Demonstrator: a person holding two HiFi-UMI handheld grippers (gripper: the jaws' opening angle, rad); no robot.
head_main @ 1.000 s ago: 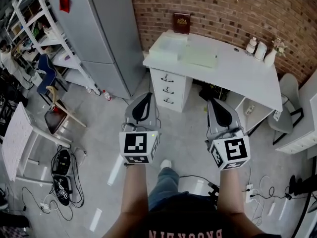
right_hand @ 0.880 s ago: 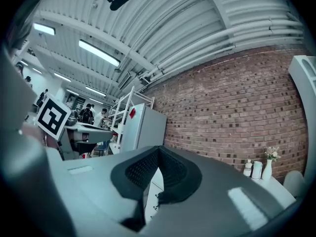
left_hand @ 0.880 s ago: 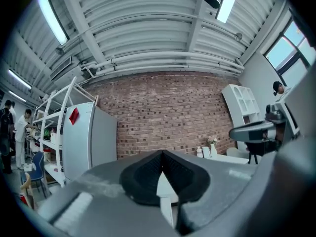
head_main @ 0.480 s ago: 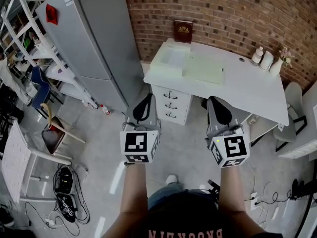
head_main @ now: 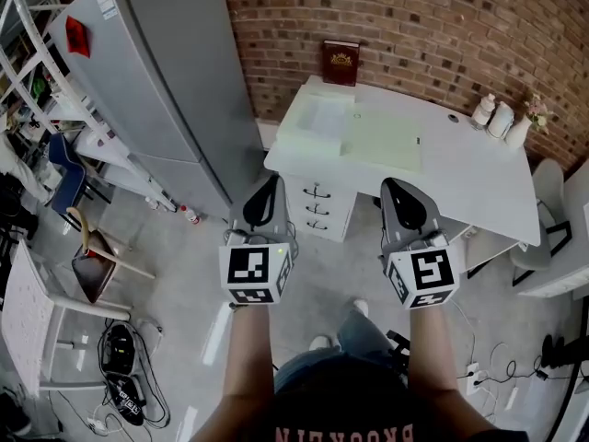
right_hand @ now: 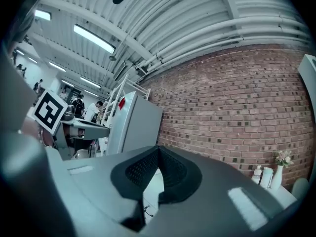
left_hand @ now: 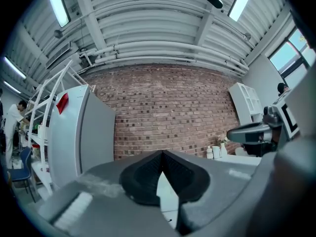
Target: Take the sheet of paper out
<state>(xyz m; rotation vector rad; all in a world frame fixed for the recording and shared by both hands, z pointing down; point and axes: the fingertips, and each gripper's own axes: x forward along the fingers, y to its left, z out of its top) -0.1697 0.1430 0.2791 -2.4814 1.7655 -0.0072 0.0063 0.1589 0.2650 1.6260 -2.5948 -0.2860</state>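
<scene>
A white desk [head_main: 460, 168] stands against the brick wall ahead. On its left half lie a pale green sheet or folder [head_main: 382, 141] and a white flat stack [head_main: 313, 118]. Below them sits a bank of three drawers [head_main: 317, 205]. My left gripper [head_main: 267, 190] and right gripper [head_main: 398, 190] are held side by side and level, short of the desk's front edge. Both are shut with nothing between the jaws, which meet at the tips in the left gripper view [left_hand: 162, 152] and in the right gripper view [right_hand: 158, 148].
A grey fridge [head_main: 156, 81] stands left of the desk. A brown book [head_main: 340, 63] leans on the wall and small white bottles [head_main: 497, 118] stand at the desk's far right. A grey chair [head_main: 543, 247] is on the right; cables and a black bag [head_main: 115, 348] lie on the floor.
The person has walked toward the desk, which now lies closer under the gripper tips. Both grippers travelled forward together and stayed shut.
</scene>
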